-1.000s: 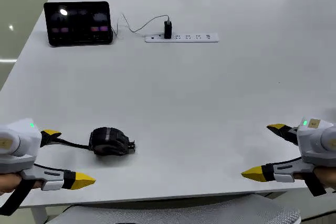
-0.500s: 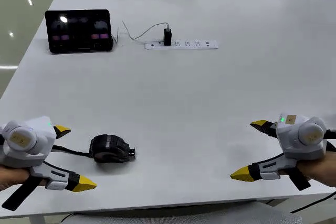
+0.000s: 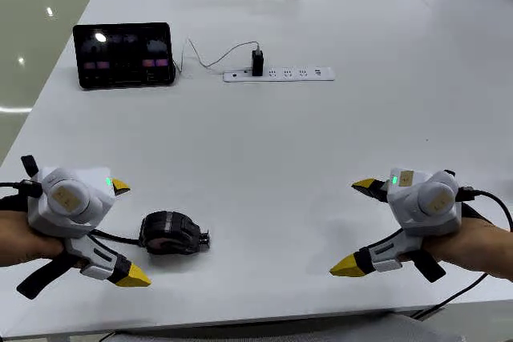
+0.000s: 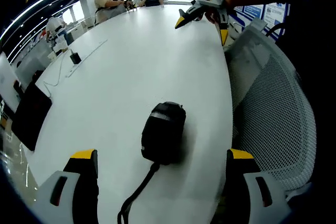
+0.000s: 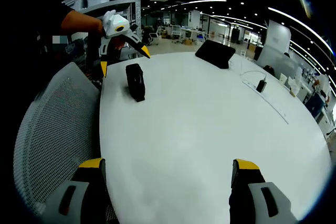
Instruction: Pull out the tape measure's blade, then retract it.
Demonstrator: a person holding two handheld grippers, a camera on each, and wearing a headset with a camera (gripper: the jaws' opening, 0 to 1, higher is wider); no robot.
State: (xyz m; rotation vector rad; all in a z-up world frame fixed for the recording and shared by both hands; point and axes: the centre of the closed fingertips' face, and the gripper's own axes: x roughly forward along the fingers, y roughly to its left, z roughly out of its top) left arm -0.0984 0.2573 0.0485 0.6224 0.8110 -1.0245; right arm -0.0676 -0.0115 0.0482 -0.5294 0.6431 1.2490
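Your left gripper (image 3: 128, 232) has closed in on the tape measure (image 3: 170, 232). It now lies on the white table (image 3: 280, 158) just ahead of that gripper, between its spread, empty jaws. Your right gripper (image 3: 355, 226), also agape and empty, has come inward and faces the case from well apart. This appears to be the approach, with the blade not yet drawn. The case is black, rounded and seemingly rubber-clad. A thin strap (image 4: 137, 192) trails back toward the left gripper, and the small hook tip (image 3: 205, 238) points toward the right one.
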